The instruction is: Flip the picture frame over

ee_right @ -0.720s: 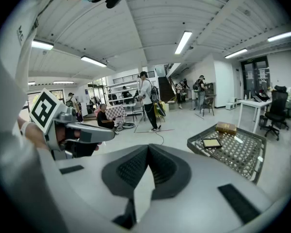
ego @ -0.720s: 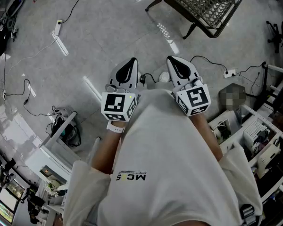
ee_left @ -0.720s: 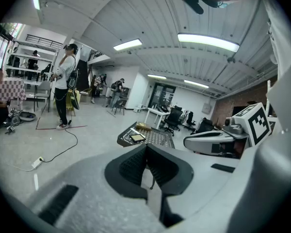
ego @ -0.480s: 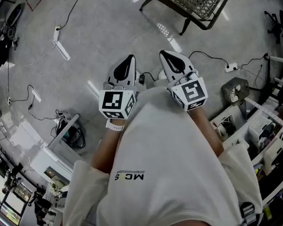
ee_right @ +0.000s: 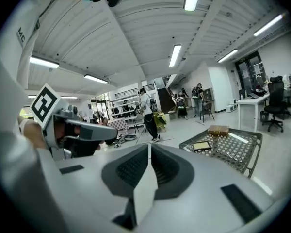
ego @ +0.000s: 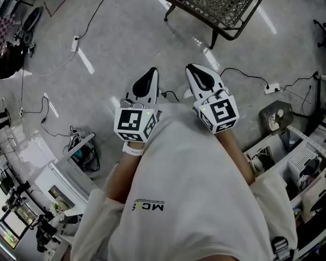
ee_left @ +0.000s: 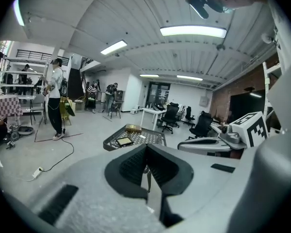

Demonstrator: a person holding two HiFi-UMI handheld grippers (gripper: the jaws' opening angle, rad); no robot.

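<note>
The picture frame [ee_left: 124, 141] lies flat, dark face up, on a black metal mesh table [ee_left: 150, 138] some way ahead; it also shows in the right gripper view as the picture frame [ee_right: 202, 146] on the mesh table [ee_right: 233, 147]. In the head view the mesh table [ego: 223, 4] is at the top edge. My left gripper [ego: 151, 71] and right gripper [ego: 191, 68] are held side by side in front of my chest, far from the table. Both the left gripper [ee_left: 146, 149] and the right gripper [ee_right: 150, 148] are shut with nothing between the jaws.
A small wooden box [ee_left: 133, 128] sits on the table beyond the frame. Cables and a power strip [ego: 76, 38] run over the grey floor. Shelving with equipment [ego: 293, 156] stands at my right, a cart [ego: 79, 145] at my left. A person [ee_left: 54, 101] and office chairs [ee_left: 172, 115] stand further off.
The mesh table has shifted left and a little closer in the head view. Both grippers stay shut, side by side at my chest.
</note>
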